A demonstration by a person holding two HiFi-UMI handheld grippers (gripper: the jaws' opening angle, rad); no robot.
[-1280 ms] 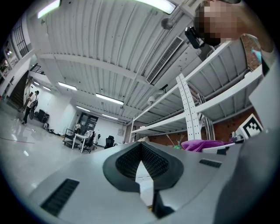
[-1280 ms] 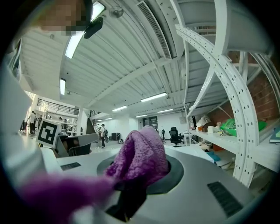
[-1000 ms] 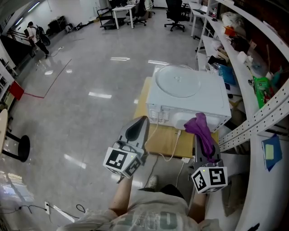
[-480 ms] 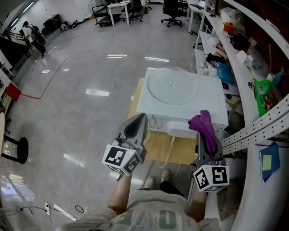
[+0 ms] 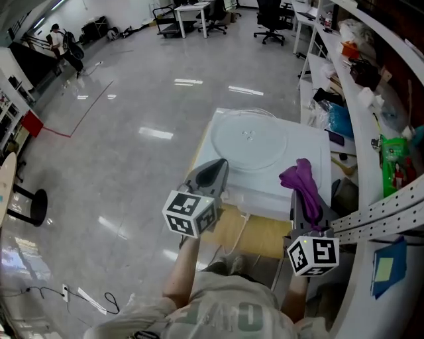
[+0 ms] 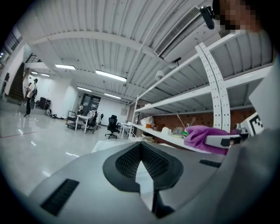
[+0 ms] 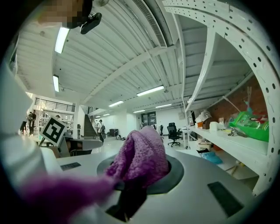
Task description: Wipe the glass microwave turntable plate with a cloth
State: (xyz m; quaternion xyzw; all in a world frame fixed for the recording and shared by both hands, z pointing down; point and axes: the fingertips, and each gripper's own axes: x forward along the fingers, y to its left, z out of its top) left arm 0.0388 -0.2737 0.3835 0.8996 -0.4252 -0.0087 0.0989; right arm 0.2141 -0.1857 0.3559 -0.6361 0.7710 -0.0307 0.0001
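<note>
The round glass turntable plate (image 5: 249,139) lies flat on top of a white microwave (image 5: 311,165) in the head view. My right gripper (image 5: 303,180) hovers over the microwave's near right corner, shut on a purple cloth (image 5: 302,183), which fills the right gripper view as a fuzzy purple cloth (image 7: 142,158) bunched between the jaws. My left gripper (image 5: 213,173) is held near the microwave's front left edge, its jaws shut with nothing between them; in the left gripper view the left gripper (image 6: 141,159) points out level into the room.
The microwave stands on a small wooden table (image 5: 255,232) with a white cable (image 5: 237,228) trailing down its front. White perforated shelving (image 5: 371,99) packed with items runs along the right. Glossy grey floor (image 5: 126,132) spreads to the left, with office chairs (image 5: 271,13) far back.
The microwave and plate have come nearer and lower in the head view as I stepped closer. Both grippers now reach up to the microwave's front edge, cloth still held.
</note>
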